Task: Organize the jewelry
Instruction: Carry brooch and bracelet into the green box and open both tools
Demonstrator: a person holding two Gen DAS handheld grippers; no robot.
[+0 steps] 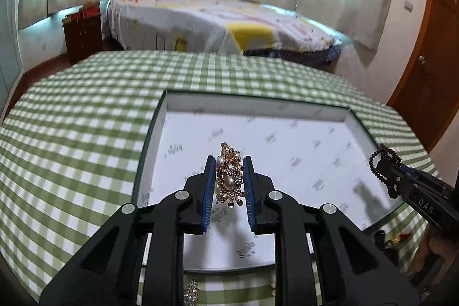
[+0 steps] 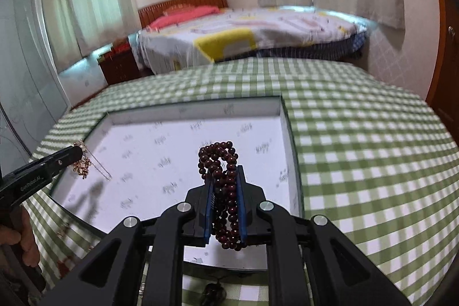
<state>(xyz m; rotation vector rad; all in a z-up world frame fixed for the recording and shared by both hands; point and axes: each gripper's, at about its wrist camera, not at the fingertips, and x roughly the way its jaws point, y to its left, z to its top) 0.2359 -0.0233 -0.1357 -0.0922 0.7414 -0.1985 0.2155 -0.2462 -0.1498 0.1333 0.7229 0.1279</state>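
Observation:
My left gripper (image 1: 229, 162) is shut on a gold brooch with pearls and rhinestones (image 1: 229, 177) and holds it above the open white box (image 1: 287, 105). My right gripper (image 2: 223, 171) is shut on a dark red bead bracelet (image 2: 221, 162), held above the same box (image 2: 200, 108). In the left wrist view the right gripper (image 1: 381, 159) is at the box's right edge with the beads (image 1: 385, 154). In the right wrist view the left gripper (image 2: 79, 152) is at the box's left edge with the brooch (image 2: 81, 167) hanging from it.
The box sits on a table with a green checked cloth (image 1: 86, 119). More jewelry lies on the cloth near the front edge: a rhinestone piece (image 1: 191, 291) and a dark pendant (image 2: 213, 290). A bed (image 1: 215, 22) and a door (image 1: 430, 70) stand beyond.

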